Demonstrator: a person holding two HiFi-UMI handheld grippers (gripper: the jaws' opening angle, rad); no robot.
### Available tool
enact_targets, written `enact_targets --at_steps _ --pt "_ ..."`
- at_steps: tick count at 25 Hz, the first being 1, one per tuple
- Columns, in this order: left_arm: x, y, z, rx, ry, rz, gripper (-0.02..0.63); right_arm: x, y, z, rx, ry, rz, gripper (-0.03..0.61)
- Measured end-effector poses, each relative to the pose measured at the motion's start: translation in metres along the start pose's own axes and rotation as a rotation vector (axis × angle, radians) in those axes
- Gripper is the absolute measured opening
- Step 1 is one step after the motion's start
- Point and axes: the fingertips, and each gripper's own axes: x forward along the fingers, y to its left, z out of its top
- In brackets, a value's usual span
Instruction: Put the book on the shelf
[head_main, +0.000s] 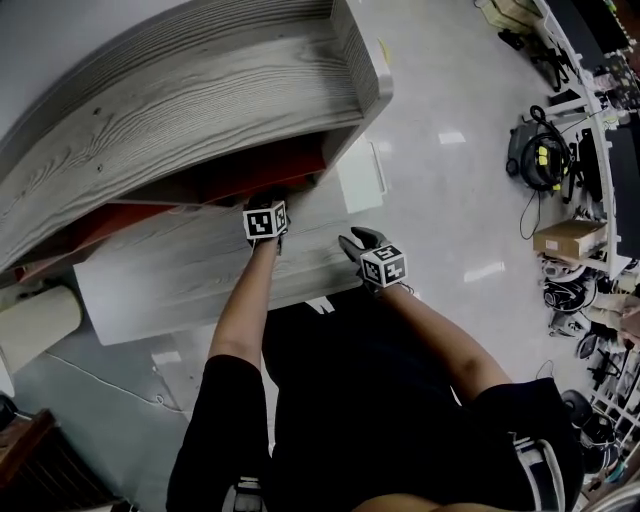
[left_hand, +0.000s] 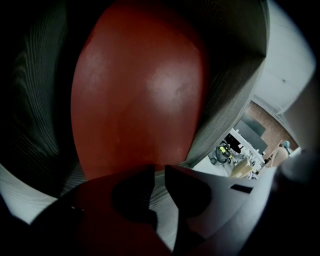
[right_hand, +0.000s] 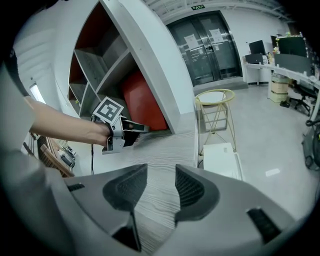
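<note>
Closest to the head camera, a dark-clothed torso is seen filling the 6 o'clock end, both arms stretched toward the shelf at 11. The left gripper is poked into the lower compartment, and the red book is found at its 12 o'clock, already inside under the top board. The right gripper is parked at 4 o'clock of the left one, over the pale wood-grain ledge.

Left gripper view: nearly everything from 9 to 1 o'clock is taken up by the book's glossy cover, seen face-on. The claw is pinched down to a narrow slit with only wood grain seen through it, so nothing is held. Whether the tips touch the cover can't be told.

Right gripper view: the claw is held moderately wide and empty above the ledge. The left gripper is spotted at 10 o'clock, with the book just beyond it, seemingly against the compartment's side wall.

Judgement call: the book looks basically shelved, so probably only a seating nudge is left. That's best done slowly, narrowed tips pressed low on the cover so it isn't tipped, right claw kept clear.
</note>
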Motion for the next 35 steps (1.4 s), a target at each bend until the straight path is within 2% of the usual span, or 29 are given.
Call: enact_targets --at_steps 7,13,17,27,35 --pt "0.005 0.01 0.01 -0.005 -0.099 0.086 0.028 -0.009 -0.006 -0.011 0.005 0.008 -0.014 0.171" --pt "0.006 0.004 0.023 0.005 -0.183 0.067 0.017 -0.015 -0.009 -0.023 0.01 0.042 -0.024 0.17" --pt "0.002 -0.003 0.034 0.046 -0.228 0.07 0.015 -0.014 -0.01 -0.03 0.012 0.043 -0.021 0.17" --pt "0.007 0.009 0.047 0.072 -0.278 0.143 0.015 -0.015 -0.004 -0.036 0.024 0.065 0.008 0.158" --pt "0.017 0.014 0.057 0.075 -0.28 0.134 0.016 -0.016 -0.009 -0.039 0.021 0.08 -0.001 0.155"
